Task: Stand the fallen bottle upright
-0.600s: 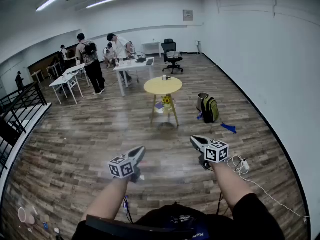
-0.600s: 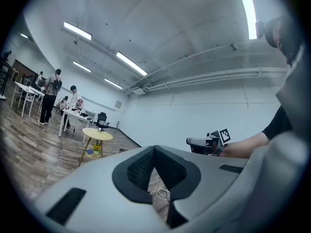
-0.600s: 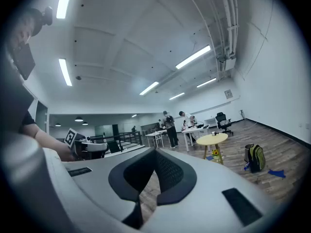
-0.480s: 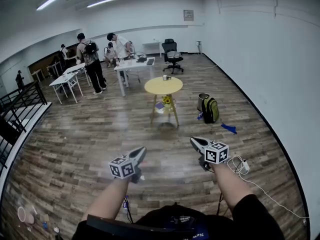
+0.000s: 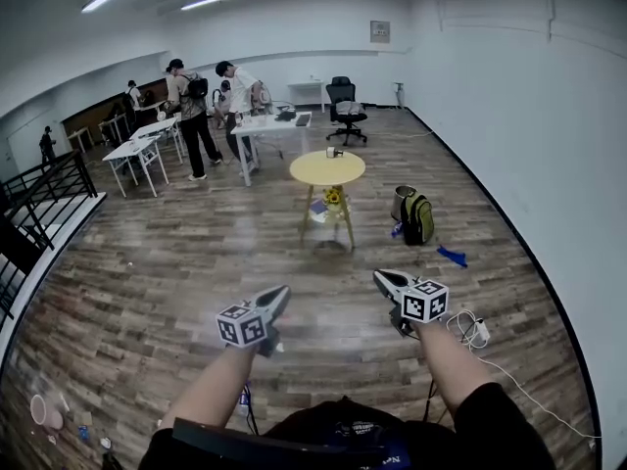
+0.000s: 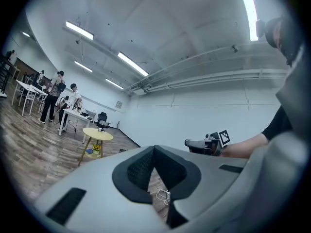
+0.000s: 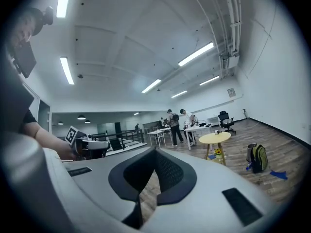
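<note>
Far ahead stands a round yellow table (image 5: 327, 168) on the wooden floor, with a small dark object (image 5: 334, 152) on its top. It is too small to tell whether that is the bottle. I hold both grippers out level in front of me, well short of the table. My left gripper (image 5: 279, 293) is shut and empty, as its own view (image 6: 154, 152) shows. The right gripper (image 5: 380, 276) is shut with nothing in it (image 7: 155, 152). Each gripper view shows the other gripper beside it, the right one (image 6: 206, 143) and the left one (image 7: 90, 144).
A green backpack (image 5: 415, 218) and a metal bin (image 5: 400, 199) sit right of the table, with a blue cloth (image 5: 453, 256) nearer. A white cable with a power strip (image 5: 468, 326) lies by my right arm. People stand at white desks (image 5: 274, 125) behind. A railing (image 5: 39, 199) runs along the left.
The head view has shifted a little, so the table and desks sit slightly lower and further right. The people at the desks have moved. Both grippers keep their places, still shut.
</note>
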